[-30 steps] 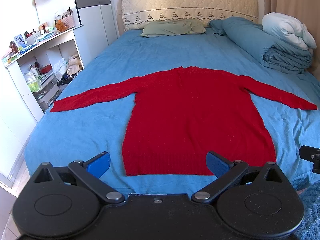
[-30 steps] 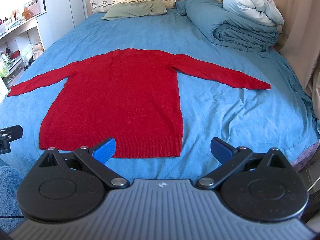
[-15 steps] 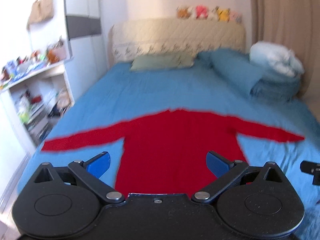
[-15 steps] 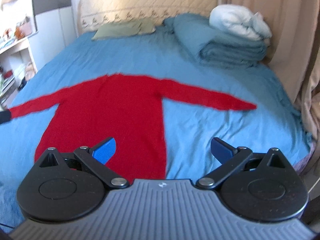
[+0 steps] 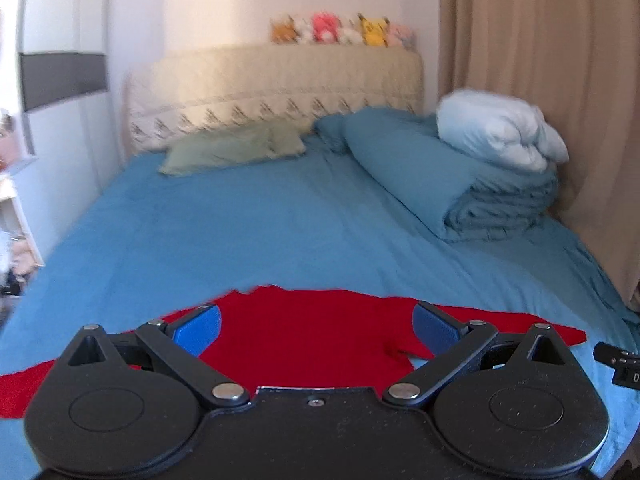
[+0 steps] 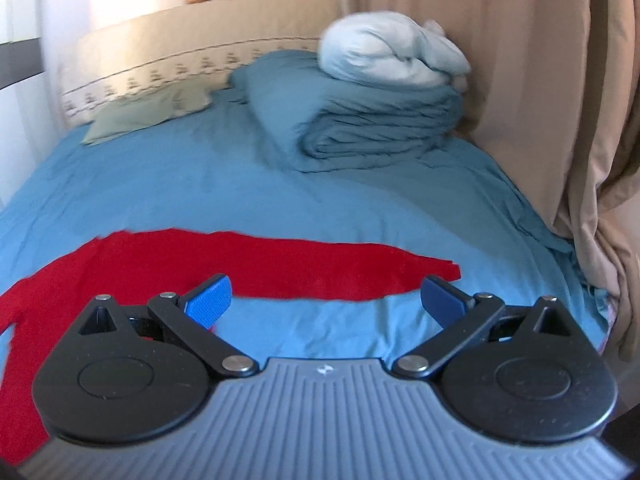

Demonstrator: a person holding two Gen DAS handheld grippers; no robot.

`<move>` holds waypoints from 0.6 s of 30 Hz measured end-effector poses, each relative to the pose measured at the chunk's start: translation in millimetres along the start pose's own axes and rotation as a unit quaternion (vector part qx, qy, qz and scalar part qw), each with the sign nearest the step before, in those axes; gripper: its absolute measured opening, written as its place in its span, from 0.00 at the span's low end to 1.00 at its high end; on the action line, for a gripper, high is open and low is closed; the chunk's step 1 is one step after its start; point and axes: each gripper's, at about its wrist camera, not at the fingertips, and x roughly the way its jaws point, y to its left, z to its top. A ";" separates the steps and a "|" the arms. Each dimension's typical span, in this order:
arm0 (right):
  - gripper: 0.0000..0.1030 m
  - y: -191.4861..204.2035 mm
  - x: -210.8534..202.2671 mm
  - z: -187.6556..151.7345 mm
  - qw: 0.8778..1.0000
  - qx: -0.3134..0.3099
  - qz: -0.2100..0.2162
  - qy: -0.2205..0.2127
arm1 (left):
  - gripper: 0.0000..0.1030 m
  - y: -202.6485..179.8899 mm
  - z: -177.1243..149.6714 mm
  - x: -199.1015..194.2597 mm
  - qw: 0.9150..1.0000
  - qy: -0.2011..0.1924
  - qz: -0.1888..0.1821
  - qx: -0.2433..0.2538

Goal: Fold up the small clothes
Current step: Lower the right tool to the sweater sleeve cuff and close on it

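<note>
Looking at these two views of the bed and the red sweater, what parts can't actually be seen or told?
- Red knitted sweater: in the left wrist view its lower body and hem are hidden behind the black left gripper.
- In the right wrist view the right gripper hides the sweater's body, and the left edge cuts off one sleeve.
- Small plush toys on the cream headboard: too blurred to identify.

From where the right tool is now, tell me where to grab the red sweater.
Grip the sleeve near its cuff end, coming down from above with the open right tool. The sleeve lies flat and stretched straight out on the bed, so its thin edge pinches easily.
</note>
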 end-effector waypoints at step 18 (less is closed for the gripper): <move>1.00 -94.4 263.2 -78.1 0.983 0.148 -0.107 0.033 | 1.00 -45.8 -52.0 270.2 0.993 0.110 -0.037 0.020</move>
